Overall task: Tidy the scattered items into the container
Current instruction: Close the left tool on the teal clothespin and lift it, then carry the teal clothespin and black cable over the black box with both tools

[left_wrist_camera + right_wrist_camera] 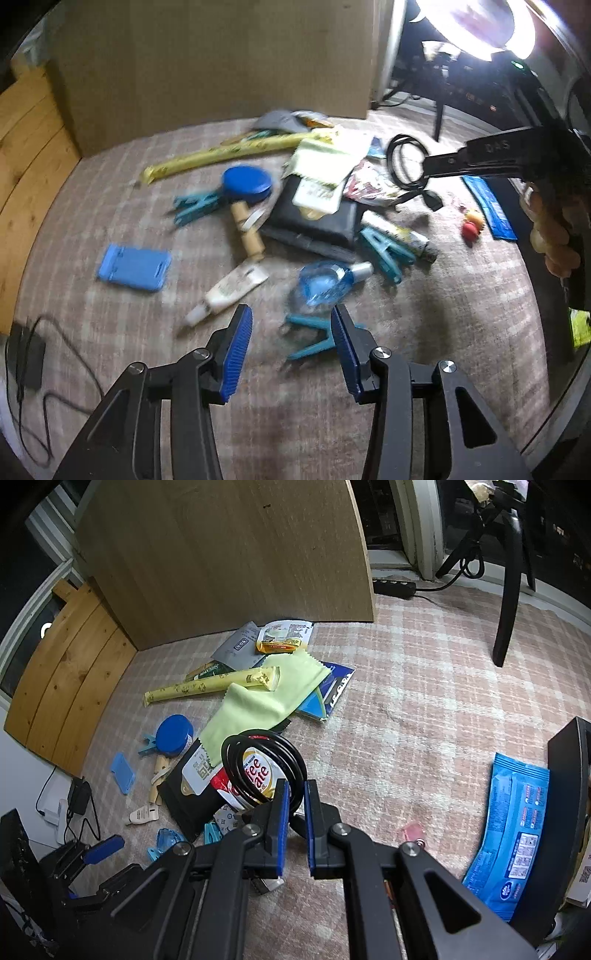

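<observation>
The right gripper [295, 794] has its fingers clenched on a coiled black cable [262, 764], lifted above the clutter on the rug [424, 709]. The left gripper [291, 326] hovers with fingers released, nothing between them, over a teal clip [314, 336] and a blue bottle [325, 282]. A dark bin [565, 812] stands at the rug's right edge, a blue packet [509, 827] leaning against it.

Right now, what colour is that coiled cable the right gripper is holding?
Black. The coiled cable shows best in the right wrist view, pinched by the right gripper.
</observation>
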Tool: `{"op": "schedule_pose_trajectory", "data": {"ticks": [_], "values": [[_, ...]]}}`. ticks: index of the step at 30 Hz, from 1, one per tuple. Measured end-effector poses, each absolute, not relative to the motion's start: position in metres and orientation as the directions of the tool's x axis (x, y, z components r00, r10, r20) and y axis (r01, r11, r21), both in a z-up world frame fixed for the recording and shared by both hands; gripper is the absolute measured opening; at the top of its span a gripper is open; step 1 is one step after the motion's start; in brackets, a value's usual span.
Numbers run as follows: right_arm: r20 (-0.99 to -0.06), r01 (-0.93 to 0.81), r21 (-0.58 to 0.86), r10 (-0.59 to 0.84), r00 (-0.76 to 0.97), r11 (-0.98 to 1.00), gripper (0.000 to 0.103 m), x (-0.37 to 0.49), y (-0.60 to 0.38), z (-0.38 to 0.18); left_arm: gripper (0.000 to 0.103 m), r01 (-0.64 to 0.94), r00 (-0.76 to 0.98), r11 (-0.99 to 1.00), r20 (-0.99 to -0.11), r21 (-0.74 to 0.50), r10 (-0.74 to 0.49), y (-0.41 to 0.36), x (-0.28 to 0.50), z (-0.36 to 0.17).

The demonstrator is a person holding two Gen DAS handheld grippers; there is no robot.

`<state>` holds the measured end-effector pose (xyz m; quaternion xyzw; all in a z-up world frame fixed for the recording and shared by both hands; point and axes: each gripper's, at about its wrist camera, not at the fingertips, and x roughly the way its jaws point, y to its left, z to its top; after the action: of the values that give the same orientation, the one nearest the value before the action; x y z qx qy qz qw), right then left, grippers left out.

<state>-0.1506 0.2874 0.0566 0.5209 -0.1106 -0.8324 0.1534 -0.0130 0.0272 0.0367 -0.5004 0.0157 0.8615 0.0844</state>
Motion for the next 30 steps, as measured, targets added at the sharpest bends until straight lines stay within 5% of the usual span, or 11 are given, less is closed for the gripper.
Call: {"op": "schedule_pose_trajectory", "data": {"ticks": [10, 24, 30], "values": [[-0.827, 0.138, 0.354, -0.379, -0.416, -0.925, 0.008, -0.151, 0.291, 0.058, 0.042, -0.126, -0.378, -0.979, -0.905, -0.161, 0.197, 0.036, -0.003, 0.011], [-0.834, 0.14, 0.342, -0.369, -0.411, -0.929, 0.006, -0.15, 0.29, 0.055, 0.067, -0.159, -0.445, -0.982, -0.881, -0.098, 0.16, 0.056, -0.028, 0.005], [-0.835, 0.134, 0.35, -0.374, -0.405, -0.927, 0.006, -0.153, 0.292, 0.052, 0.064, -0.141, -0.472, -0.99, -0.877, -0.026, 0.09, 0.063, -0.032, 0.002]]}}
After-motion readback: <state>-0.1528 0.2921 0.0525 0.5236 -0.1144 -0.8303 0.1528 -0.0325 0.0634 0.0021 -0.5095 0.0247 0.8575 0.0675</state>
